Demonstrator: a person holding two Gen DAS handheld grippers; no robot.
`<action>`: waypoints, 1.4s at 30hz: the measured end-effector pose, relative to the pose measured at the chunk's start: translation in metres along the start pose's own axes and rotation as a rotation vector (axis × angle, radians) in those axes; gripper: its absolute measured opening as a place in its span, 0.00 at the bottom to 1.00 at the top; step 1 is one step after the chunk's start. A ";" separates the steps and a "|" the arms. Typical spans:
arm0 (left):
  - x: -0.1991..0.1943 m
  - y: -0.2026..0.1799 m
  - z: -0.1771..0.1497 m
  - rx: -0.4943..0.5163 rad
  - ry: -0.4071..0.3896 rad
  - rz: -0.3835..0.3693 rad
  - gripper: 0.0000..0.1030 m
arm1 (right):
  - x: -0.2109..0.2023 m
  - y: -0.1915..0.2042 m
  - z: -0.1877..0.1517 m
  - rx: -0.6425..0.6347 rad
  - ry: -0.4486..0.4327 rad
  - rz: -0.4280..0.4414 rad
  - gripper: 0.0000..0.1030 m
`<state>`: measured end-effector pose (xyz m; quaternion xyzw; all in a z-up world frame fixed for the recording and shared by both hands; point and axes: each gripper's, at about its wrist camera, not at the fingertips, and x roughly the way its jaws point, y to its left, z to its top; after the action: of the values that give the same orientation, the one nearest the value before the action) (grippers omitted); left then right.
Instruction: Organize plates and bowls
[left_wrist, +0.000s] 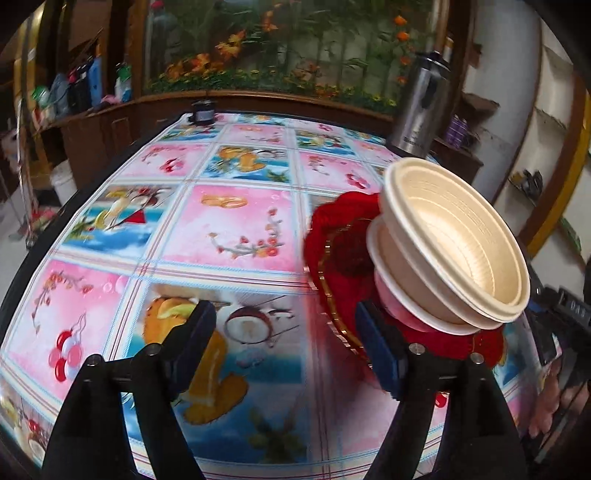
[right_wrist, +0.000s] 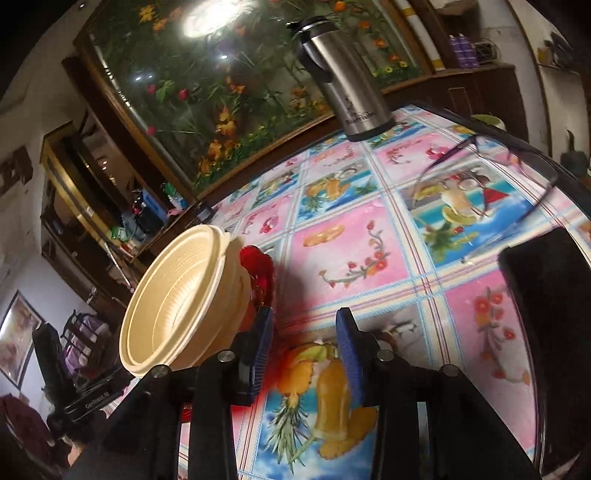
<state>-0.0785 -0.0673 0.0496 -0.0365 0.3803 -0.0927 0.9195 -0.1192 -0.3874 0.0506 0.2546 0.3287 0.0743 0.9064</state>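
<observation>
A nested stack of cream bowls (left_wrist: 454, 240) stands on red plates with a gold rim (left_wrist: 343, 258), right of centre on the table; the lowest bowl looks pink. My left gripper (left_wrist: 286, 325) is open wide over the tablecloth. Nothing is between its fingers, and its right finger (left_wrist: 376, 343) is just in front of the plates' edge. In the right wrist view the same bowls (right_wrist: 177, 302) and red plates (right_wrist: 258, 269) are at the left. My right gripper (right_wrist: 304, 332) is open beside them. Only tablecloth shows in its gap, and its left finger (right_wrist: 264, 332) is close to the plates.
The table (left_wrist: 229, 229) has a pink and blue picture cloth. A steel flask (right_wrist: 347, 81) stands at the far edge, and a small dark device (left_wrist: 202, 112) sits at the far left edge. A pair of glasses (right_wrist: 480, 177) and a black object (right_wrist: 546, 314) lie to the right.
</observation>
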 end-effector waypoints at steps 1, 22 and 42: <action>0.000 0.001 0.000 0.000 0.001 0.014 0.78 | 0.001 0.001 -0.001 -0.002 0.007 -0.024 0.39; -0.011 -0.022 -0.011 0.168 -0.023 0.083 0.81 | -0.031 0.046 -0.037 -0.239 -0.106 -0.210 0.89; -0.019 -0.040 -0.019 0.290 -0.103 0.233 0.85 | -0.020 0.054 -0.035 -0.280 -0.043 -0.184 0.99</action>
<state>-0.1106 -0.1023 0.0546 0.1357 0.3171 -0.0376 0.9379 -0.1549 -0.3330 0.0663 0.0963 0.3177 0.0304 0.9428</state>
